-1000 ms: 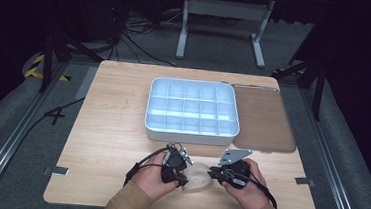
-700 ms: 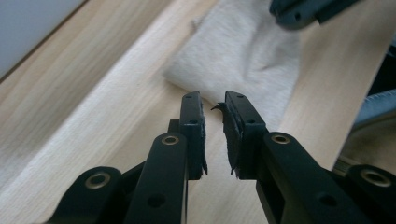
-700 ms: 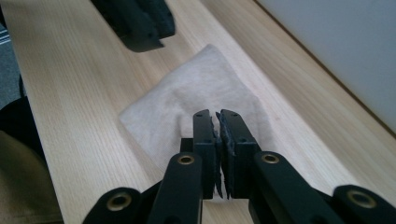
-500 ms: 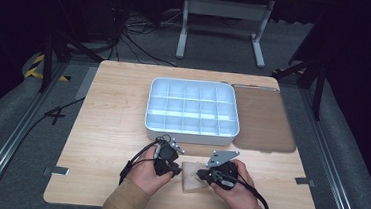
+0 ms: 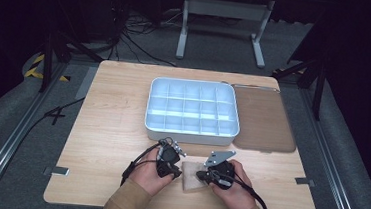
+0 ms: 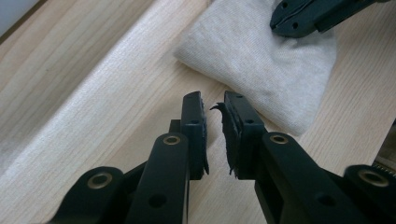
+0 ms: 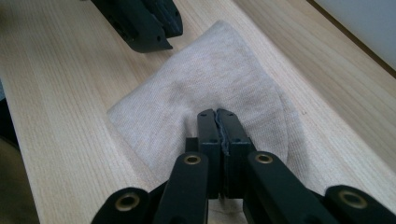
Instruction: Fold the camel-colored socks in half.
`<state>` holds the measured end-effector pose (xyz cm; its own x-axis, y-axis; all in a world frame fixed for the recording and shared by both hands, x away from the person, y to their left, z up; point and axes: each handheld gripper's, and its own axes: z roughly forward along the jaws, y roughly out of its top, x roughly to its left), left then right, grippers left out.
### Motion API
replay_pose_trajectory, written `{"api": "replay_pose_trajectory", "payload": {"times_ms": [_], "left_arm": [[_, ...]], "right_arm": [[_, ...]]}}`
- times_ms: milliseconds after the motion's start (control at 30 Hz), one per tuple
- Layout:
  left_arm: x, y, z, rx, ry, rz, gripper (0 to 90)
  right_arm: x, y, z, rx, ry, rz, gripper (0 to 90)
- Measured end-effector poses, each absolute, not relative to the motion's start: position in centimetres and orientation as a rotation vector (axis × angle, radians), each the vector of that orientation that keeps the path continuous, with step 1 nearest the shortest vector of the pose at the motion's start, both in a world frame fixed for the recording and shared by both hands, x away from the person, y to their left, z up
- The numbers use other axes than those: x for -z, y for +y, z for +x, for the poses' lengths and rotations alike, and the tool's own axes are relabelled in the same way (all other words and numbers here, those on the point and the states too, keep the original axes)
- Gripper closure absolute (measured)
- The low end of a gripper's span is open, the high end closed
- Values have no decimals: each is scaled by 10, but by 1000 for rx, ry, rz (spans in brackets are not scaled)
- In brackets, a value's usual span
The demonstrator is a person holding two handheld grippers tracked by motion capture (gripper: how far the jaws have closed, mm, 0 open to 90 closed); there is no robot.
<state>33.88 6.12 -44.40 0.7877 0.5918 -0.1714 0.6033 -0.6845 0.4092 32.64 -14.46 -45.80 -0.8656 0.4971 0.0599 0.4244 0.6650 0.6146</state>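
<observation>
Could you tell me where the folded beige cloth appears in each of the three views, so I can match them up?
High view: the beige cloth lies near the table's front edge, between the two grippers.
Left gripper view: upper right, beyond the jaw tips, with the right gripper on its far corner.
Right gripper view: centre, under the closed jaws, which seem to pinch it.
Shared landmark: the pale wooden table beneath it.

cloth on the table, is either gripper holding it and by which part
The right gripper has its jaws shut on the cloth, pinching a fold near its middle. The left gripper holds nothing; its jaws stand slightly apart beside the cloth's edge.
</observation>
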Motion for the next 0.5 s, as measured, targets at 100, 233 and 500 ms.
{"api": "replay_pose_trajectory", "payload": {"times_ms": [100, 233, 500], "left_arm": [[446, 59, 339, 36, 888, 2544, 799], [449, 54, 339, 28, 869, 2564, 804], [448, 48, 338, 7, 829, 2557, 807]], "right_arm": [[458, -145, 326, -983, 2759, 772, 894], [459, -146, 325, -991, 2755, 768, 893], [460, -148, 324, -1007, 2747, 781, 892]]}}
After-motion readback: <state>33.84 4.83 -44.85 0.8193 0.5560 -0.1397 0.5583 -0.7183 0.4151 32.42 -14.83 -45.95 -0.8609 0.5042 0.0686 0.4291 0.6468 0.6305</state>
